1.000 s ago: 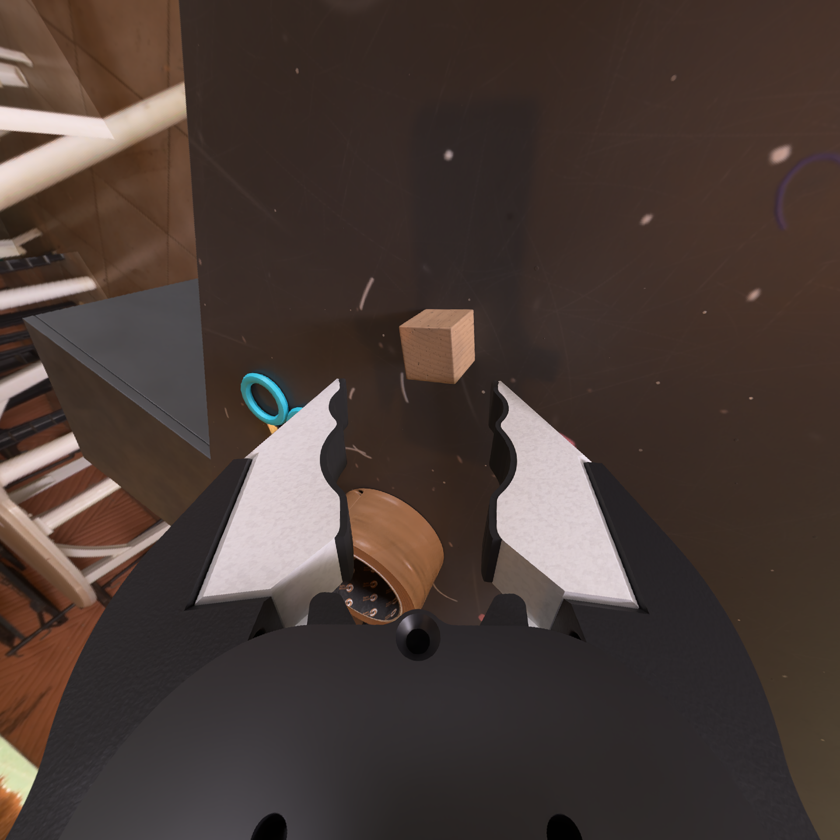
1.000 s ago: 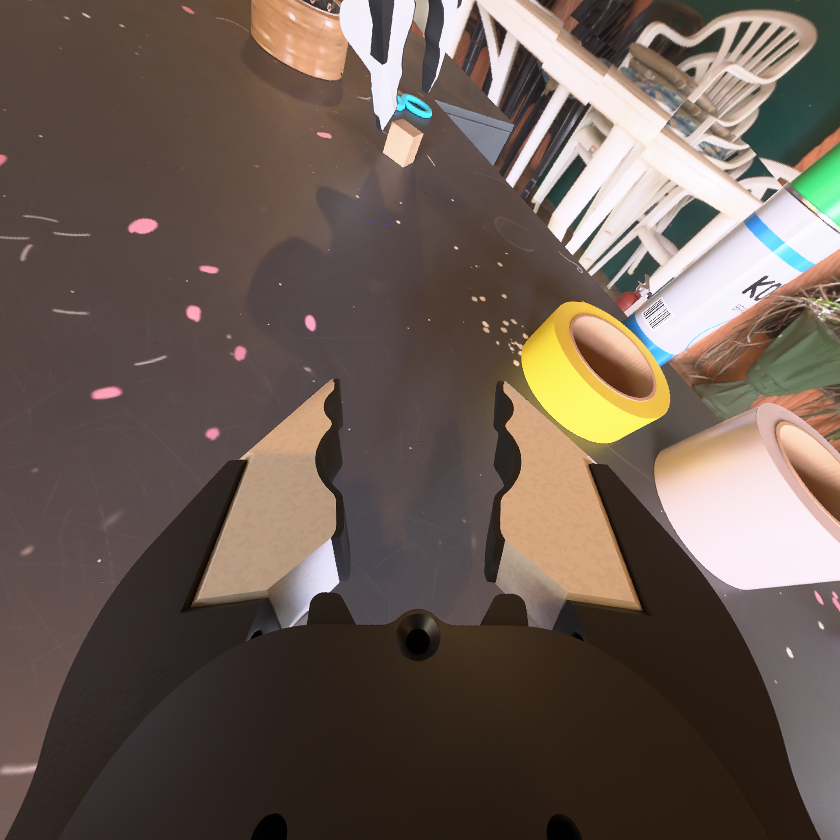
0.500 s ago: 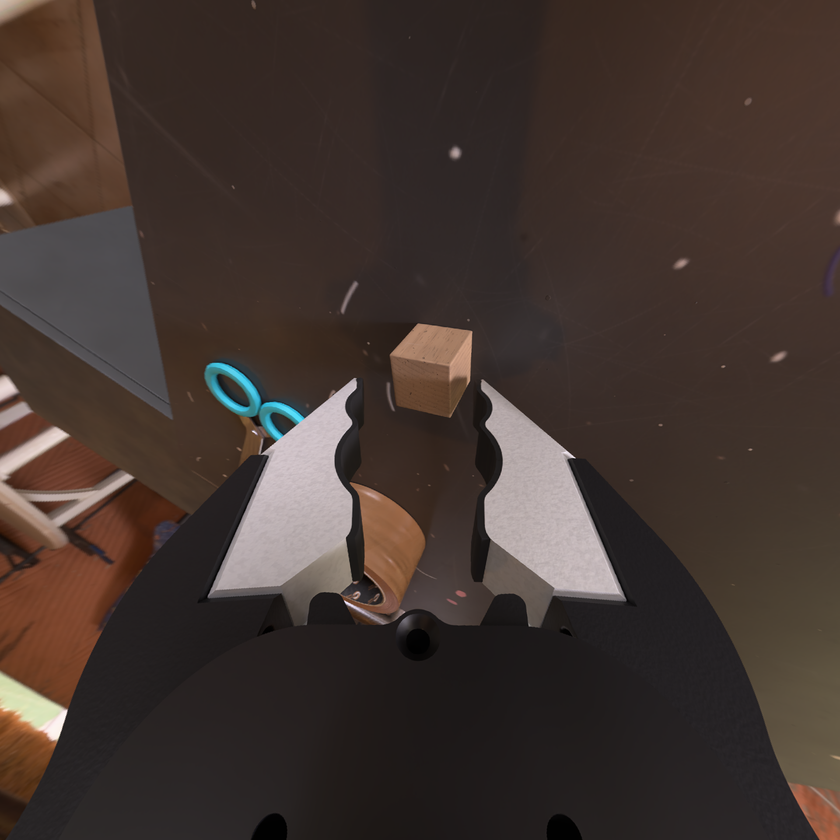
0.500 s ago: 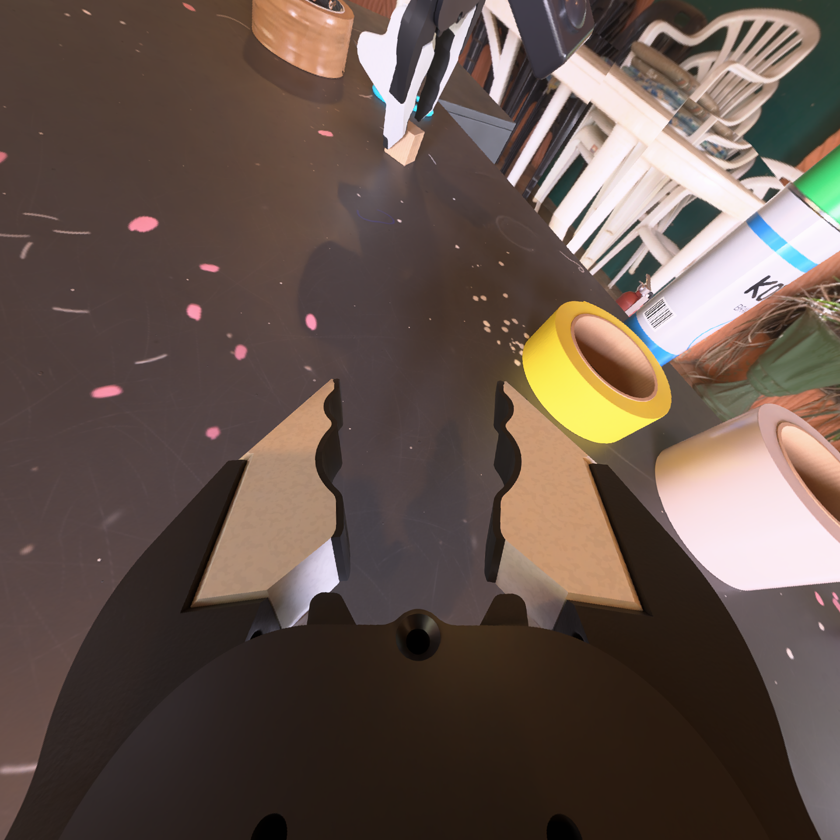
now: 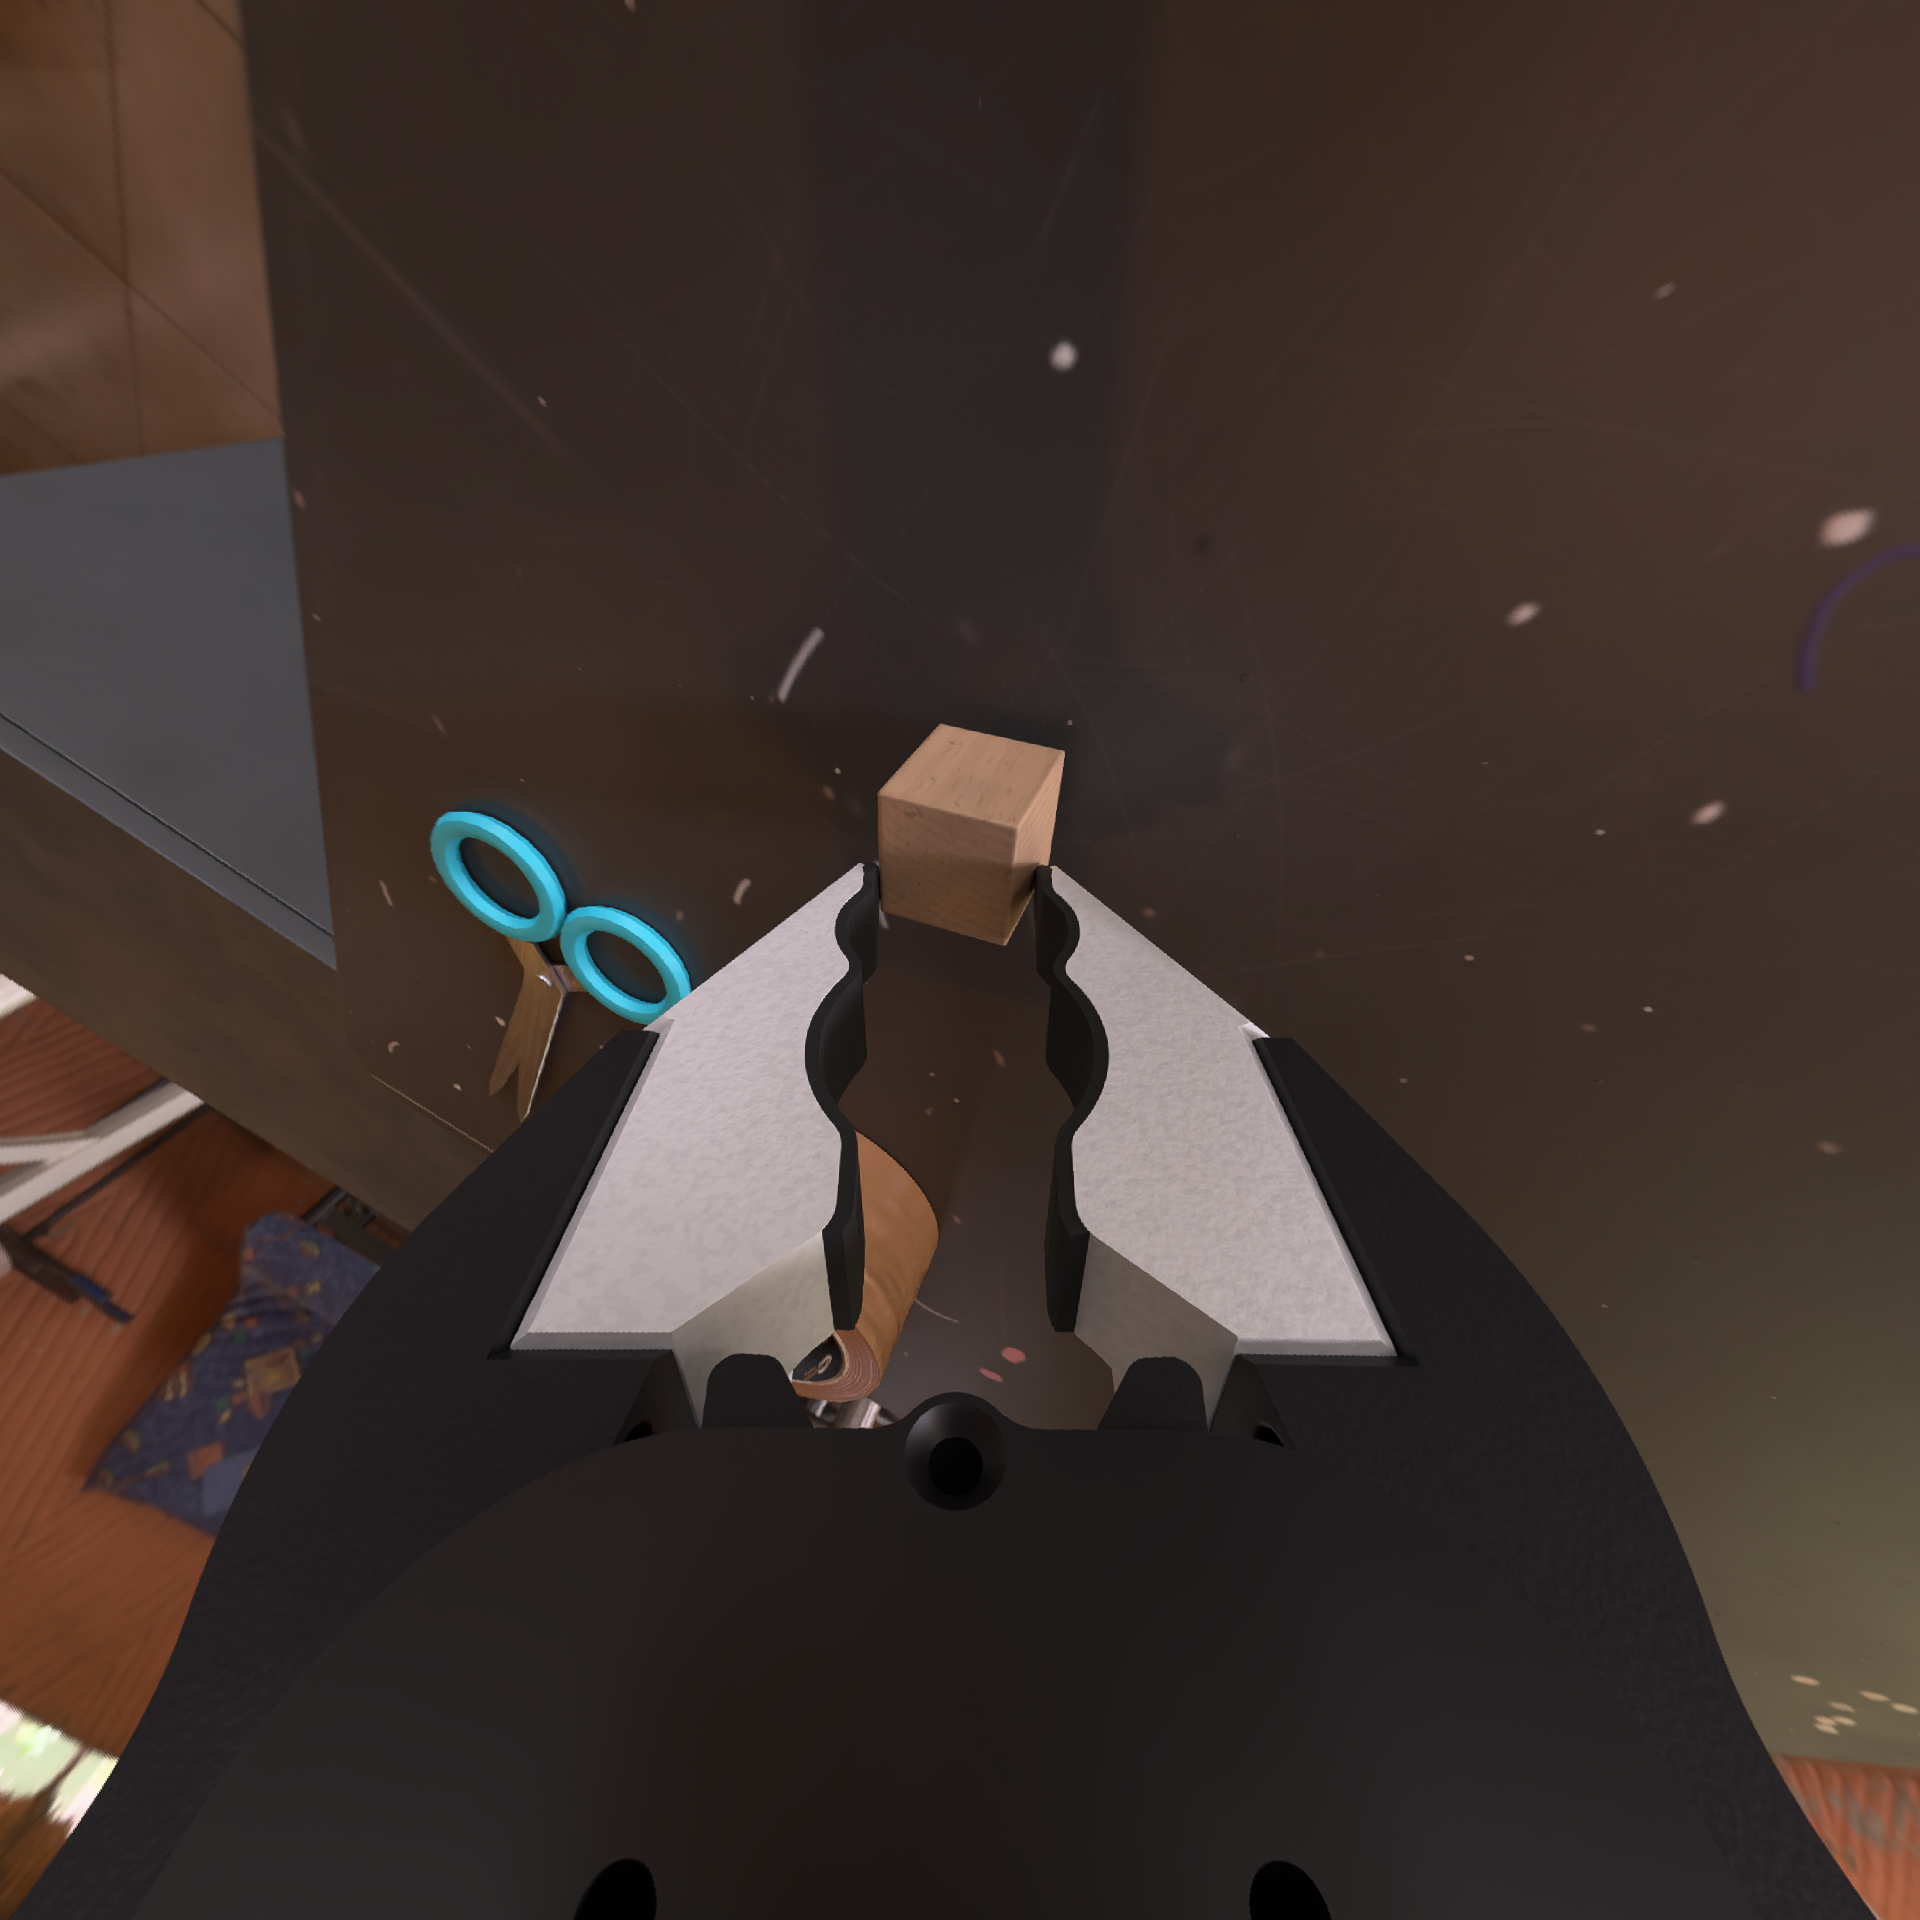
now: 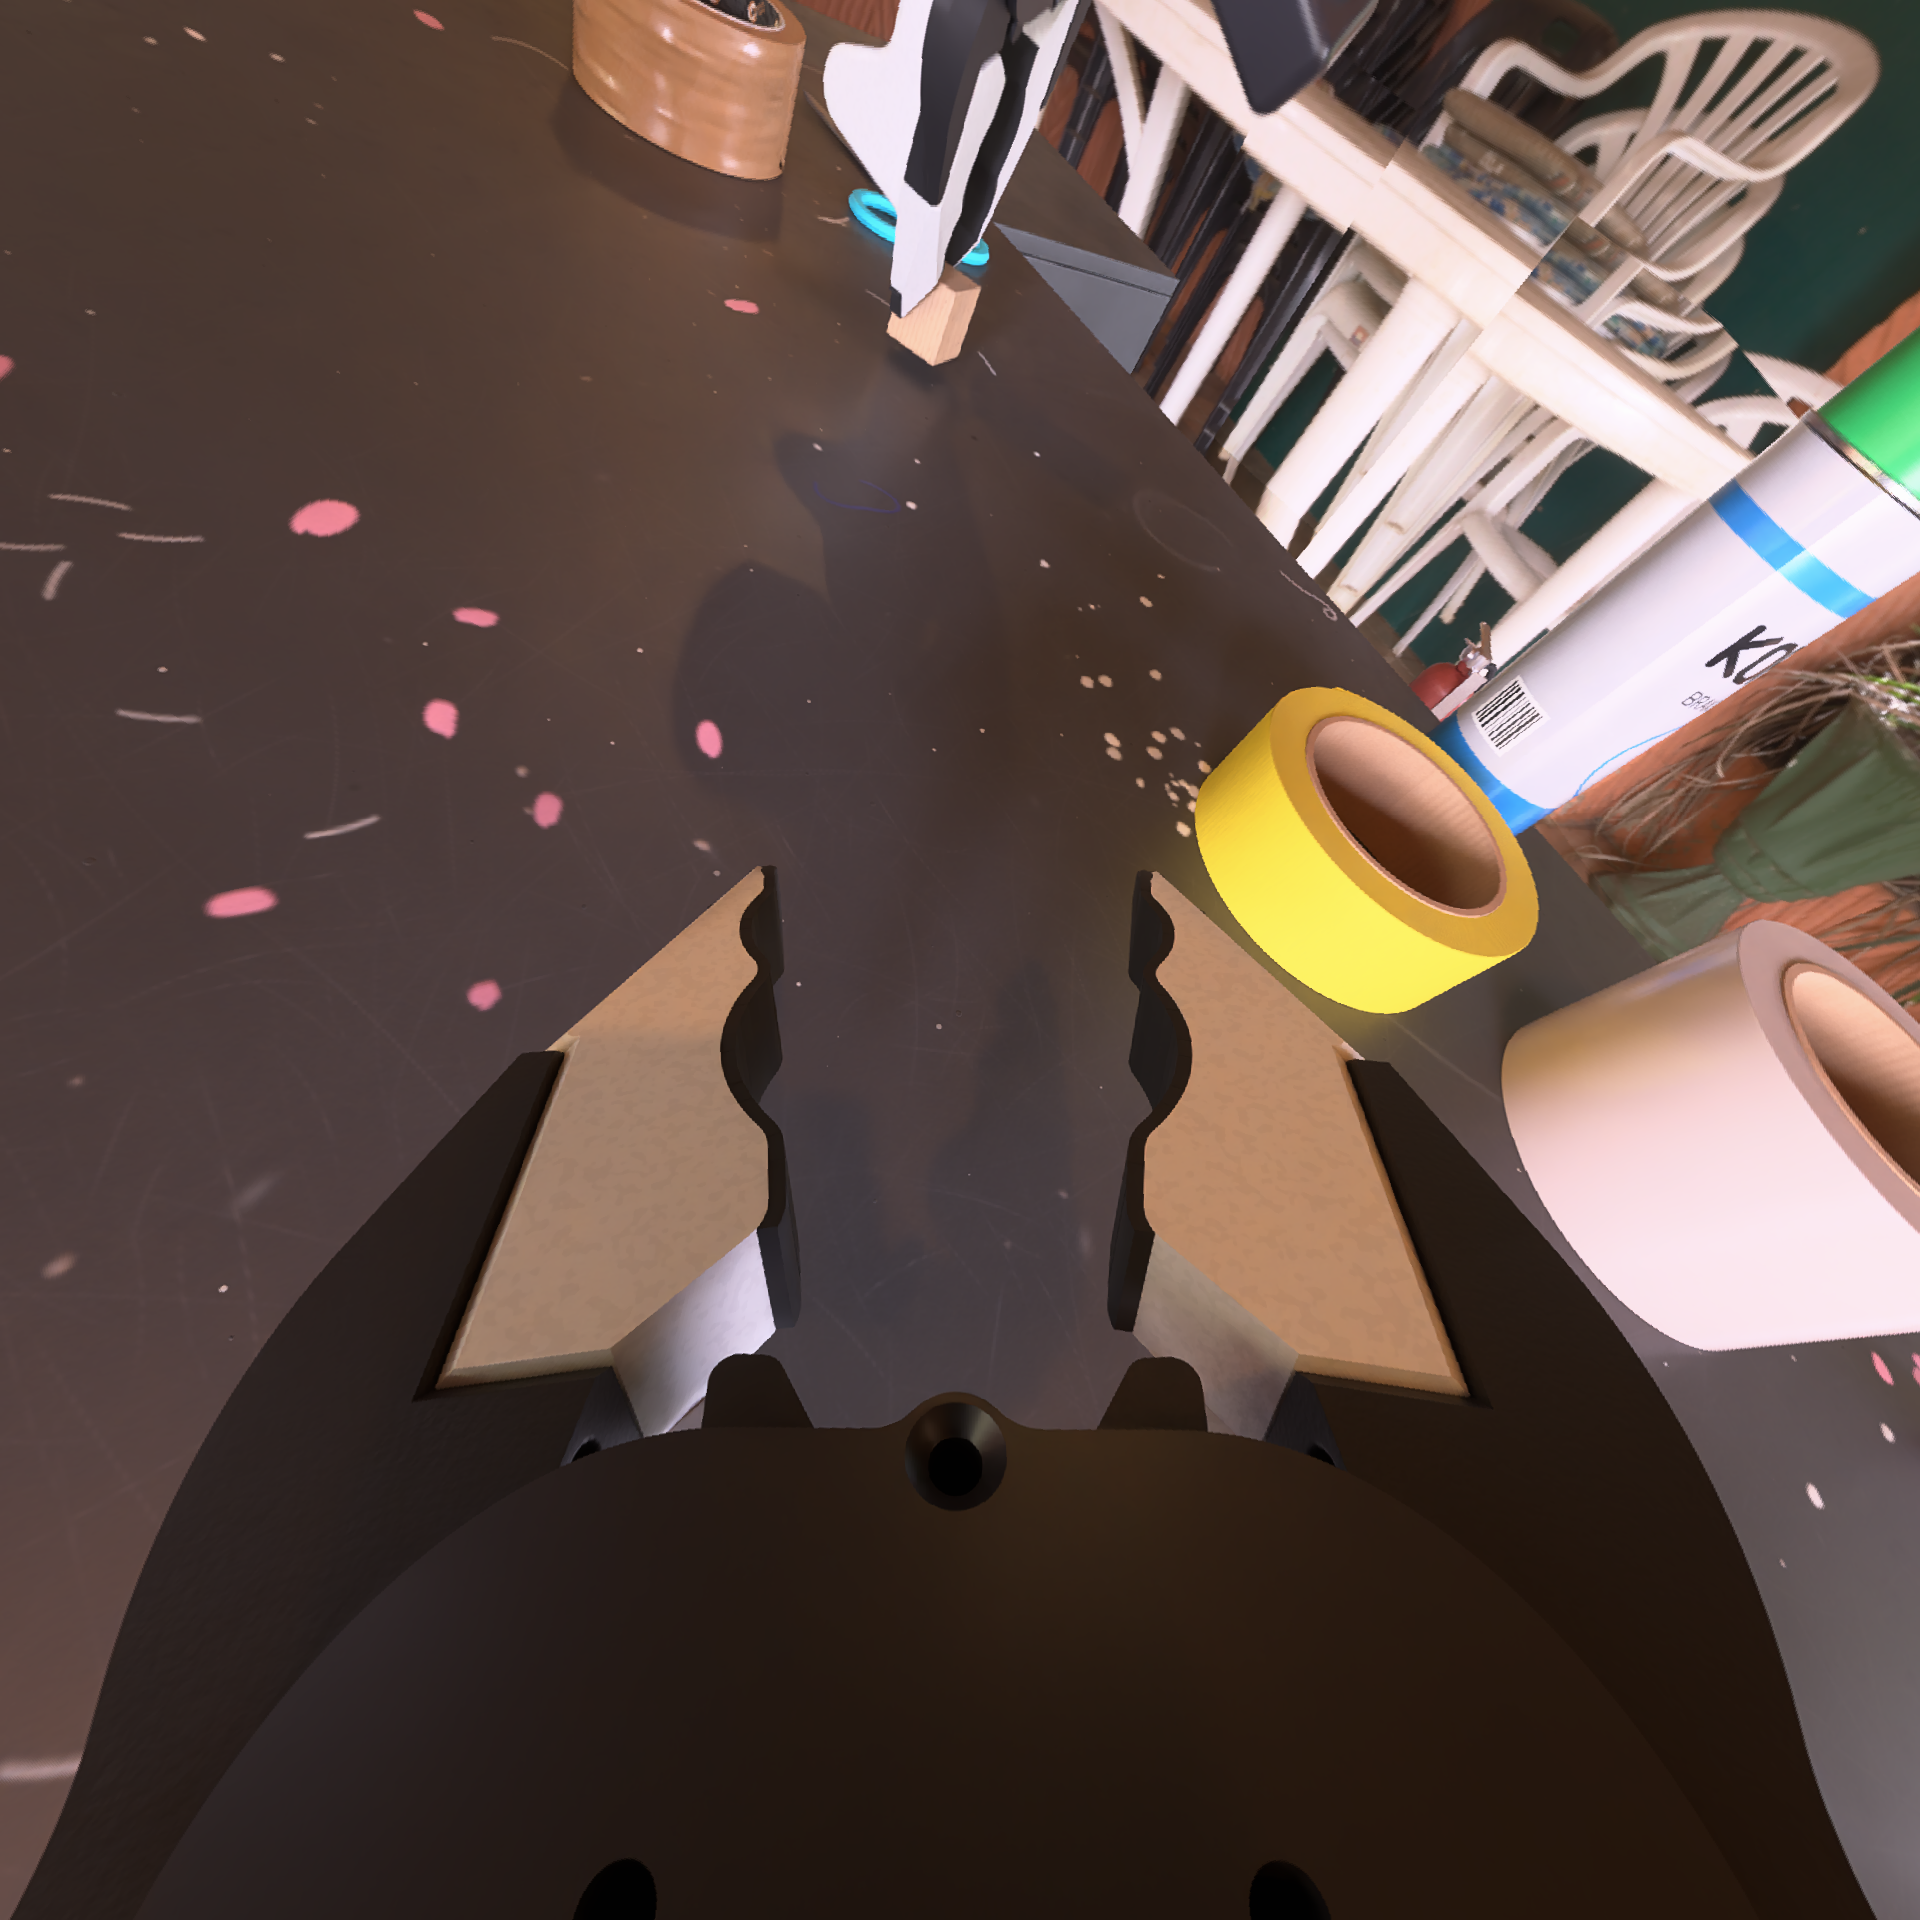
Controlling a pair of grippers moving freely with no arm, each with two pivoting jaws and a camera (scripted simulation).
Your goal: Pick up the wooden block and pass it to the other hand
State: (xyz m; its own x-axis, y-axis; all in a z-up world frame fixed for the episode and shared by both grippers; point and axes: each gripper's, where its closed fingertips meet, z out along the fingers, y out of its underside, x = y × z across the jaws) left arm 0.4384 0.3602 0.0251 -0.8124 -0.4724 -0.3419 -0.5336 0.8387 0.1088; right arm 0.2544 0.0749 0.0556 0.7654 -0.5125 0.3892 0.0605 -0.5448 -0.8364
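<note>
Your left gripper [image 5: 956, 883] has its two fingertips pinching the wooden block [image 5: 961, 831] by its near lower part only, one tip against each side face, so most of the block sticks out past them. From the right wrist view the wooden block [image 6: 935, 324] looks tilted and just clear of the dark table [image 6: 416, 364], or barely touching it at one corner; I cannot tell which. Judging by how shallow that hold is, lift slowly and keep the squeeze steady, because a quick swing could twist the block out of the tips. Relative to the block, the blue-handled scissors [image 5: 561, 920] lie just to its left in the left wrist view, and the brown tape roll [image 6: 686, 78] sits beyond it in the right wrist view, so carry the block up and away from both. Your right gripper [image 6: 956, 883] is well apart from the block, low over the table with its fingers spread and nothing between them, the yellow tape roll [image 6: 1361, 842] just beside it. Bring the block toward it with a free face presented for the second grip.
</note>
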